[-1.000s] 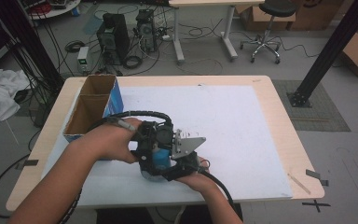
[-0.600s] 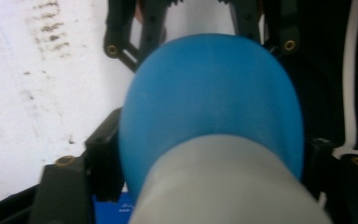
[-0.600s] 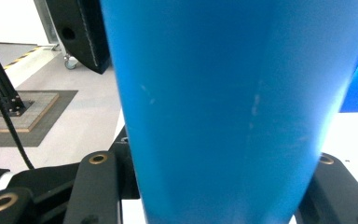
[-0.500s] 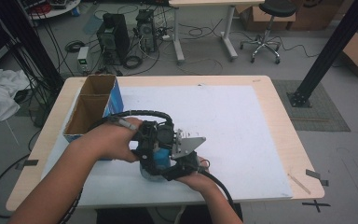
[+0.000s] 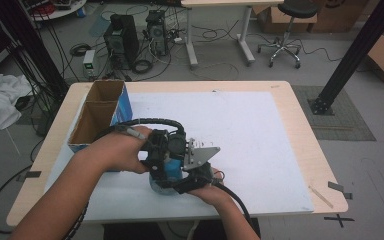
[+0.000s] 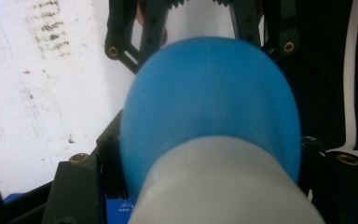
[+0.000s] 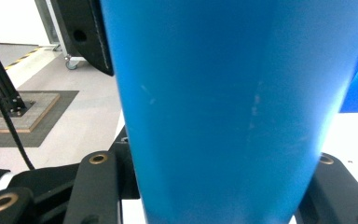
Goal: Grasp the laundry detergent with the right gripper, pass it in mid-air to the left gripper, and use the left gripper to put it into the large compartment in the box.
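A blue bottle (image 5: 164, 172) with a pale grey cap (image 6: 223, 186) stands on the white sheet near the table's front edge. My left gripper (image 5: 167, 159) comes down on it from above. Its jaws have just been closing, and they now sit on either side of the cap, pressing on it. My right gripper (image 5: 179, 183) reaches in from the right, shut on the blue body (image 7: 223, 102). The left gripper view looks down over the cap and the round blue shoulder (image 6: 209, 102), with the right gripper's toothed jaws (image 6: 191, 14) beyond it.
An open cardboard box (image 5: 97, 115) with a blue side stands at the table's left. A white sheet (image 5: 260, 135) covers most of the wooden table (image 5: 305, 145). Computers, cables and an office chair (image 5: 285, 30) are on the floor behind.
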The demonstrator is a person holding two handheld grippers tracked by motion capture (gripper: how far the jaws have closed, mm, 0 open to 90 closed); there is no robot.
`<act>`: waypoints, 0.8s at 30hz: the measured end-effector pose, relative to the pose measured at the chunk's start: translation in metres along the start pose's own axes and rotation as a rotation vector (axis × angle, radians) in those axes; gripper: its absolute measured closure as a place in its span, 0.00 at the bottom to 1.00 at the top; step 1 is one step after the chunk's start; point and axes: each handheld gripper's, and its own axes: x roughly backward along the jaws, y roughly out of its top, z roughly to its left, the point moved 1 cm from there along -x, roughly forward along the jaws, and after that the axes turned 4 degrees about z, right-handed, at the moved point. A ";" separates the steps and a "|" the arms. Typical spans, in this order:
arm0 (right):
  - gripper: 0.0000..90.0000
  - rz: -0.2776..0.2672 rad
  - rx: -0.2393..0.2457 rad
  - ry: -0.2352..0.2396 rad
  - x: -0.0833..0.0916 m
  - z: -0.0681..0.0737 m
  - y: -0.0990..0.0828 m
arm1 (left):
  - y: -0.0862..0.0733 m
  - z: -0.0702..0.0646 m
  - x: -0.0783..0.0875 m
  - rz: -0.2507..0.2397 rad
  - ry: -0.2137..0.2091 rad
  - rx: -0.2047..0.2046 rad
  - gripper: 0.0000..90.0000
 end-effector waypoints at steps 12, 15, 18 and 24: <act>0.50 -0.002 0.011 -0.016 0.001 0.002 0.002 | 0.001 -0.002 0.004 -0.002 0.007 0.003 0.43; 0.49 -0.023 0.026 -0.010 0.004 0.002 0.003 | 0.003 -0.003 0.008 0.009 0.010 0.011 0.43; 0.48 -0.029 0.032 -0.030 0.005 0.002 0.004 | 0.006 -0.002 0.008 0.024 0.017 0.006 0.43; 0.46 -0.028 0.017 -0.037 0.006 0.000 0.003 | 0.010 0.000 0.007 0.041 0.014 0.006 0.43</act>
